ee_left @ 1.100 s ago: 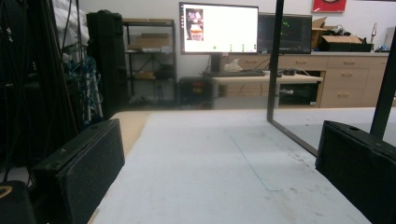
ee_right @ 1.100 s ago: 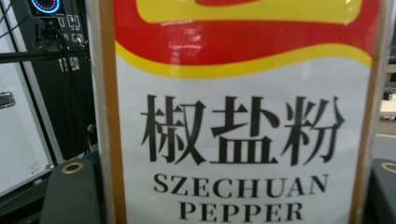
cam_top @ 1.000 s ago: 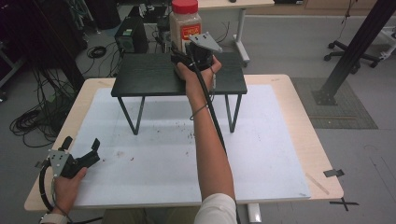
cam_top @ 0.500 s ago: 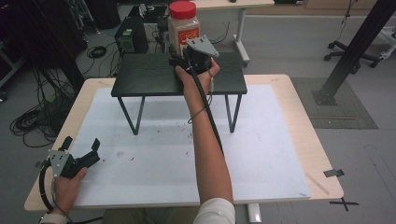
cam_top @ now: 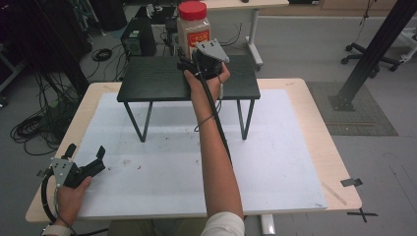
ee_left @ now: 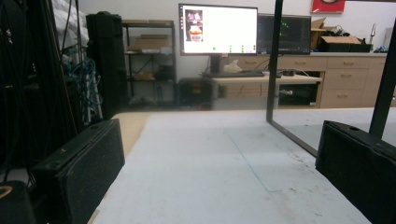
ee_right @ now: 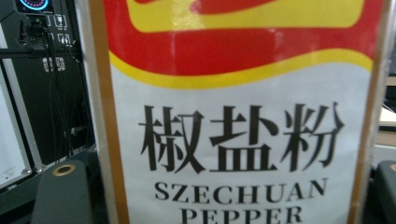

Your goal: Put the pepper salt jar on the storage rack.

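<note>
While the right gripper brackets the Szechuan pepper jar mid-label, fingers open, its smooth plastic looks slippery; left gripper rests open, empty.

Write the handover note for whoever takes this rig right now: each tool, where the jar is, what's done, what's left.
Right tool: reached out over the small black table, jaws open on either side of the Szechuan pepper jar; the right gripper view has the label between them, and contact cannot be judged.
Left tool: open, empty, resting low at the near left of the white mat.
Jar: upright with its red lid on, at the far edge of the black table.
Done: the approach to the jar.
Left: probably close on the jar, then lift it; where it goes isn't evident.
</note>
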Tool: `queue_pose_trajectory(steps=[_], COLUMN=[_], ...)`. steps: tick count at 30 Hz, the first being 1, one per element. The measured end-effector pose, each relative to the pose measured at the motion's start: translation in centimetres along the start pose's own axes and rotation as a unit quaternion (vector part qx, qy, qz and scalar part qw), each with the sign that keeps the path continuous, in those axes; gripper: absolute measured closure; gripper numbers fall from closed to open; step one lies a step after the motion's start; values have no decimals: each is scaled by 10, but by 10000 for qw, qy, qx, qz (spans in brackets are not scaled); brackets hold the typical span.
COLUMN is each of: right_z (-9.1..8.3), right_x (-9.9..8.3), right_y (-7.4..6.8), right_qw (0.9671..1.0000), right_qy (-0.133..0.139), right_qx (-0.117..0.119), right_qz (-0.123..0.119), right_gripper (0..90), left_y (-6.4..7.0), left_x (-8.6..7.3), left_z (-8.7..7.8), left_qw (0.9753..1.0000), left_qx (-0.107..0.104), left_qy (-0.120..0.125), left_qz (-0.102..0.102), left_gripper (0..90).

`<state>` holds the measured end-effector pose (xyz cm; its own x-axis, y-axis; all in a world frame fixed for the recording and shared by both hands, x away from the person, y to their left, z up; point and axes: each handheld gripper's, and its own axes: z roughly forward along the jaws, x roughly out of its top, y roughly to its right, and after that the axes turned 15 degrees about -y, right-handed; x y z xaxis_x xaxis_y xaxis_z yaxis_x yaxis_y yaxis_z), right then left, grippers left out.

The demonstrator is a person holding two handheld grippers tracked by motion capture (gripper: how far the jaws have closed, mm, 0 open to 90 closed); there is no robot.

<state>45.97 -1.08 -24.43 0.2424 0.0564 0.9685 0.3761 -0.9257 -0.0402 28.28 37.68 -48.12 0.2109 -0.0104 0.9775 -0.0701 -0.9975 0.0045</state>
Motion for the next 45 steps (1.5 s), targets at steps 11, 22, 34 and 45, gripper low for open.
queue_pose_trajectory(steps=[11, 22, 34, 45], right_z=[0, -5, -15, -24], right_x=[2, 4, 7, 6], right_y=[3, 4, 3, 3], right_qw=[9999, 9999, 9999, 9999], right_qy=[-122, -49, 15, -17], right_qx=[-15, -48, 33, 123], right_qz=[13, 143, 125, 120], right_gripper=[134, 42, 29, 22], left_y=[0, 0, 0, 0], left_x=[0, 0, 0, 0], left_z=[0, 0, 0, -1], left_qw=[10000, 10000, 10000, 10000], left_qx=[-2, -17, -14, -13], left_qy=[10, 22, 36, 49], left_qz=[2, 0, 8, 6], left_gripper=[15, 15, 15, 15])
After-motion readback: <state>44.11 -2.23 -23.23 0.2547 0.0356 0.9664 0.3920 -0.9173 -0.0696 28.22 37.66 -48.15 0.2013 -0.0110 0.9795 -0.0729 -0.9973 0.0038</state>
